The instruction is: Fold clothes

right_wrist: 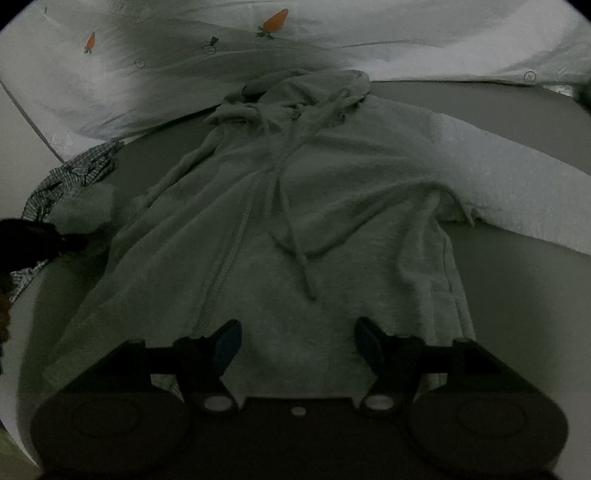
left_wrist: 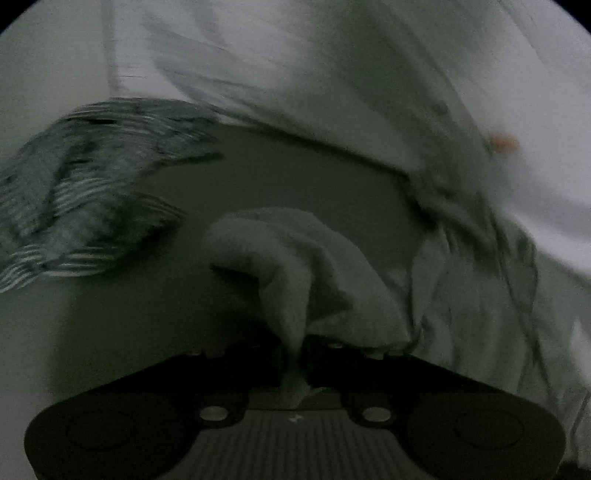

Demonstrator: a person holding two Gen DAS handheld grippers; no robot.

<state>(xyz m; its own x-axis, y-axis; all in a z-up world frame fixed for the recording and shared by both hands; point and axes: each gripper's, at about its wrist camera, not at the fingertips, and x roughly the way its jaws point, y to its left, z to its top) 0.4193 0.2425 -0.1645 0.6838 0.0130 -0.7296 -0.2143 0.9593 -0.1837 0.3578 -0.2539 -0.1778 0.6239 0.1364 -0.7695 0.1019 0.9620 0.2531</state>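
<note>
The left gripper [left_wrist: 295, 354] has its jaws pinched on a bunched cuff [left_wrist: 288, 266] of the grey hoodie [right_wrist: 295, 206], the cloth drawn up into a peak between the pads and lifted off the bed [left_wrist: 295, 173]. The right gripper [right_wrist: 297, 343] hovers with its jaws spread over the hoodie's lower front, nothing between them; the zipper [right_wrist: 236, 236] runs just to their left. The hoodie lies face up and mostly flat on the bed, hood [right_wrist: 306, 88] at the far end, drawstrings [right_wrist: 291, 206] trailing down the chest, the right sleeve [right_wrist: 498, 173] stretched out sideways. A striped garment [left_wrist: 85, 184] lies crumpled beside the left sleeve, and a white sheet with carrot prints [right_wrist: 273, 22] is heaped at the far edge. By my reading the folding has barely begun: the body is spread out, no fold is yet laid, and the pinched sleeve looks set to go across the chest first. The other sleeve, the body fold and the striped garment are all left.
</note>
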